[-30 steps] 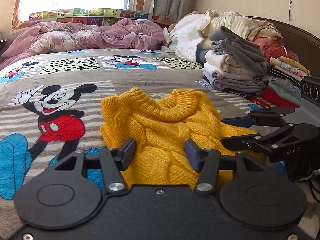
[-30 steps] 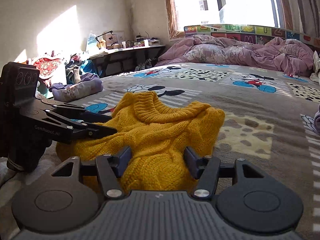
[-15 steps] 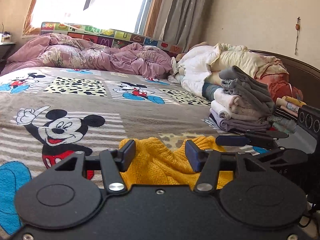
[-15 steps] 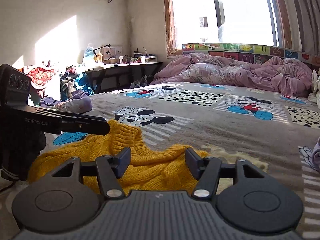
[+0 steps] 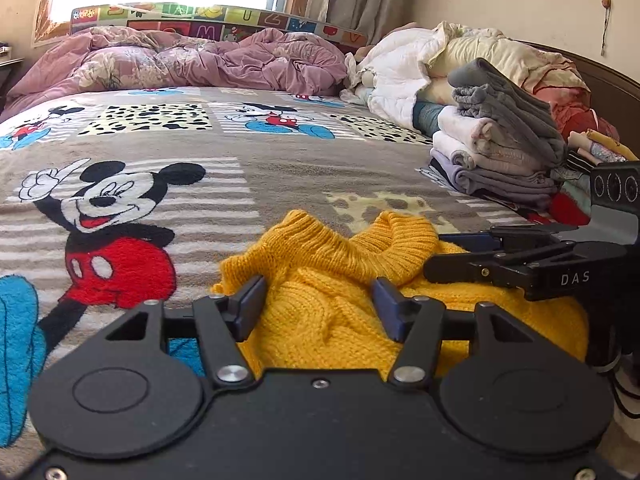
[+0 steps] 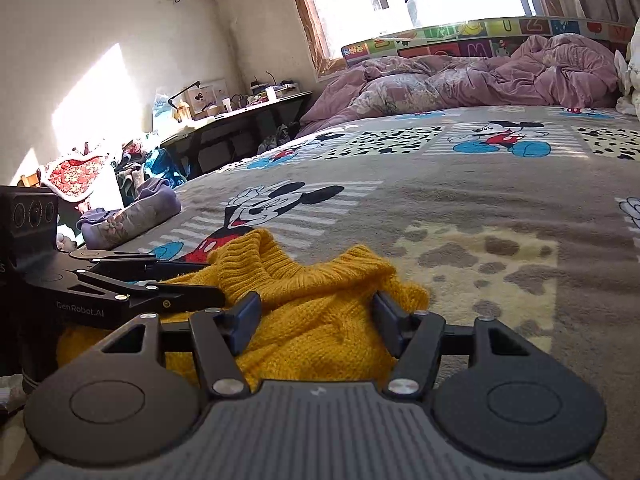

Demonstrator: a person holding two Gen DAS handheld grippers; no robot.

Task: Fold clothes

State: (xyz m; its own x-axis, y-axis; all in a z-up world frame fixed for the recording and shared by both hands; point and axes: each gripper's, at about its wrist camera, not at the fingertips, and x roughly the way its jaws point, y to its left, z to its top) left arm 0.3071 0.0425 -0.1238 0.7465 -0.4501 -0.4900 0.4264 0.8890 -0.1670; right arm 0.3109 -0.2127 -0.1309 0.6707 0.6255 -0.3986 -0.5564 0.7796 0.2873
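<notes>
A yellow knitted sweater (image 5: 332, 308) lies bunched and folded on the Mickey Mouse blanket (image 5: 168, 184), its ribbed collar towards the far side. My left gripper (image 5: 318, 306) is open, its fingers spread just over the near part of the sweater. My right gripper (image 6: 316, 316) is open too, low over the sweater (image 6: 316, 320) from the other side. Each gripper shows side-on in the other's view: the right one (image 5: 452, 254) at the sweater's right edge, the left one (image 6: 192, 282) at its left edge. Neither holds cloth.
A stack of folded clothes (image 5: 496, 152) and a heap of bedding (image 5: 440, 64) sit at the right of the bed. A pink quilt (image 5: 192, 60) lies along the far side under the window. A cluttered desk (image 6: 236, 112) and a lilac bundle (image 6: 132, 216) are left of the bed.
Both grippers tilted up and drew back half a second ago, then dropped forward again towards the sweater. The sweater's collar now stands more bunched up than a second ago.
</notes>
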